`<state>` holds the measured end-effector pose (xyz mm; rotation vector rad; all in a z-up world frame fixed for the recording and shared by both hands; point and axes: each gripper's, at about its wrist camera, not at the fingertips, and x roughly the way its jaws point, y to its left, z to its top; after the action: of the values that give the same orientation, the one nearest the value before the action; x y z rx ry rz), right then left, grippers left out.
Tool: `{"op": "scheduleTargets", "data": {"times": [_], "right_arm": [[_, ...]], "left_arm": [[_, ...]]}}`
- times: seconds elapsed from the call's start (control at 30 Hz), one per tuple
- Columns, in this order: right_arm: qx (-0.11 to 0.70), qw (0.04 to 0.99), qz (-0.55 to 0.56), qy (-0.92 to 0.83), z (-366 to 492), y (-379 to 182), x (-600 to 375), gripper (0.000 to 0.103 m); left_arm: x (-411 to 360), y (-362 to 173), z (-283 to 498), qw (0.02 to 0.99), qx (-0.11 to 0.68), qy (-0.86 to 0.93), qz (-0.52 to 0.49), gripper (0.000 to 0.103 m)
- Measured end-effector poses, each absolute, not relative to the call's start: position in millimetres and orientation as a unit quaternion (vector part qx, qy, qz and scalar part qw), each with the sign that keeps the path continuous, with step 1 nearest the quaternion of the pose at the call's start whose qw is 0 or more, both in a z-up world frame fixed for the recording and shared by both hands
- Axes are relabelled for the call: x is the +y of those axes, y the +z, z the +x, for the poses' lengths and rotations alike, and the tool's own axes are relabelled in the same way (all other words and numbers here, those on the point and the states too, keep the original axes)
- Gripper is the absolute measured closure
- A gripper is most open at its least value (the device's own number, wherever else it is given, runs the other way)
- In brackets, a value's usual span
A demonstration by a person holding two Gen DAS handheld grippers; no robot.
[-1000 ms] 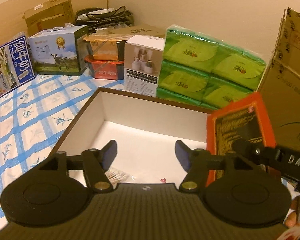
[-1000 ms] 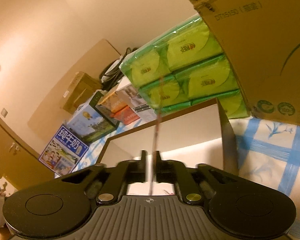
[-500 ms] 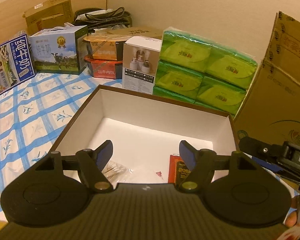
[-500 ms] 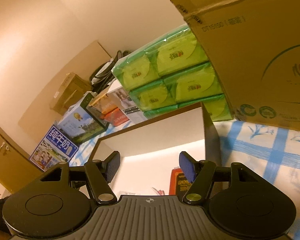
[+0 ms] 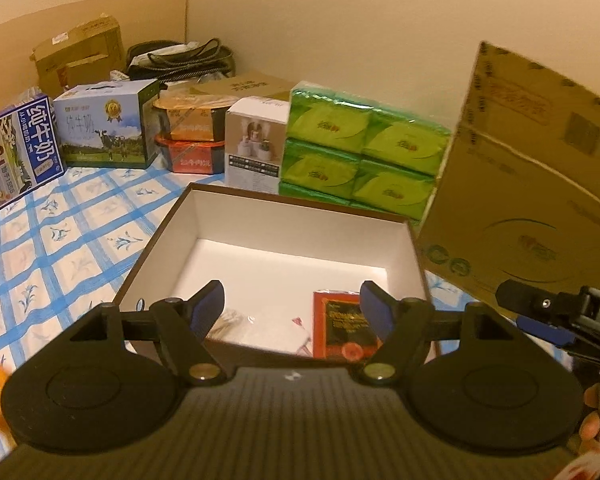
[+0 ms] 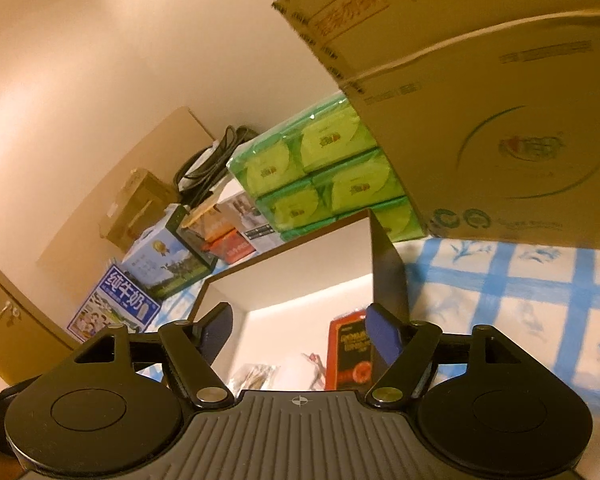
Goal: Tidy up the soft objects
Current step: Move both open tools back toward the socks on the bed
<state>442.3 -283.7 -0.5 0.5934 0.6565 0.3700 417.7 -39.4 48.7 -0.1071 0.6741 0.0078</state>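
The box [image 5: 172,236] lies open on the checked cloth [image 5: 60,240], its near wall cut off behind the left gripper [image 5: 292,308]. The red packet [image 5: 340,328] lies flat in the box's near right corner, long axis running toward the far wall; its lower end is hidden. Beside it sit pale wrapped items [image 5: 268,324], too blurred to name. The right gripper [image 6: 298,330] has just been opening, nothing between its jaws. Both grippers stand spread and empty.

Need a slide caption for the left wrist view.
Open left gripper above brown box holding a red packet.
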Motion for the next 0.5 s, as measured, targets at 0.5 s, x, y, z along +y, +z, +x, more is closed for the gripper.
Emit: {"op": "scheduleTargets", "data": {"times": [0.5], "right_arm": [[0.308,0.899,0.262,0.167,322,29,-293,0.025]], "left_arm": [[-19,69,294,0.946,0.316,-0.036,-0.067,0.028]]}}
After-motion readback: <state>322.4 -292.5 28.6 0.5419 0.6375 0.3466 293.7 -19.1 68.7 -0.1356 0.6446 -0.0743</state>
